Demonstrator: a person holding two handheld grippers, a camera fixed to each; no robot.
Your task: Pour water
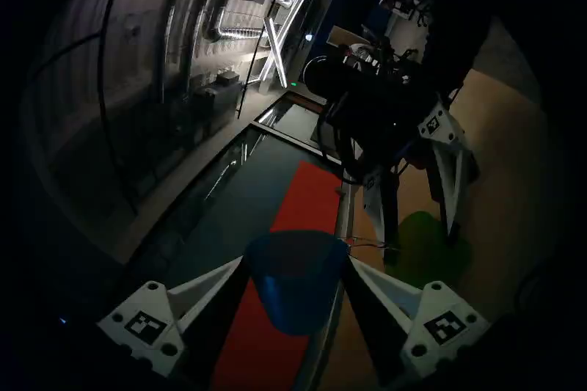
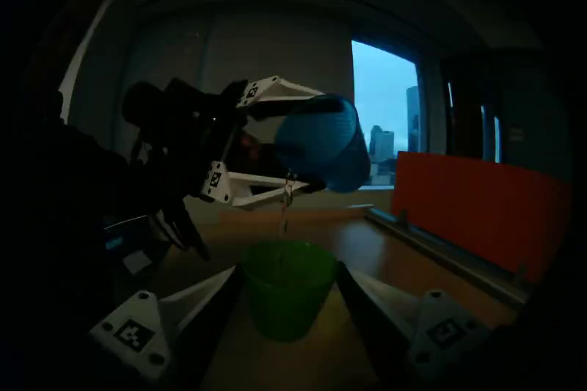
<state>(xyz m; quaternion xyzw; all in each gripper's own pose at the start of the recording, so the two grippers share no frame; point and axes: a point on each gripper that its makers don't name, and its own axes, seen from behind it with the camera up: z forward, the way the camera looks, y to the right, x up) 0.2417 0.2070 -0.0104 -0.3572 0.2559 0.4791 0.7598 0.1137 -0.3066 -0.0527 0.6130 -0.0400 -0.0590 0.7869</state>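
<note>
- The left gripper [image 1: 293,277] is closed to a cup's width on a blue cup [image 1: 293,299]. One finger presses on each side, and the cup sits right between the fingertips, filling the gap.
- In the right gripper view that blue cup is up ahead of the right gripper [image 2: 287,281] and above it, tipped well over with its mouth turned down and to the side.
- The right gripper is closed on a green cup [image 2: 286,310], which stands upright between its fingers with a finger against each side wall.
- A thin stream of water [image 2: 284,211] falls from the lip of the blue cup straight into the open mouth of the green cup below it.
- Pouring is under way: the cups are lined up, the tilt is made and water is flowing.
- How much water is left in the blue cup, and how full the green cup is, cannot be told in this dim light.
- What is left, as I judge it, is to finish emptying the blue cup, then bring it back upright and set both cups down.
- The wooden table [image 2: 396,244] lies under and beyond the right gripper. Whether the green cup rests on it or is held just above it cannot be told.
- A red board [image 2: 477,200] stands off to the right gripper's right, well apart from the cups.
</note>
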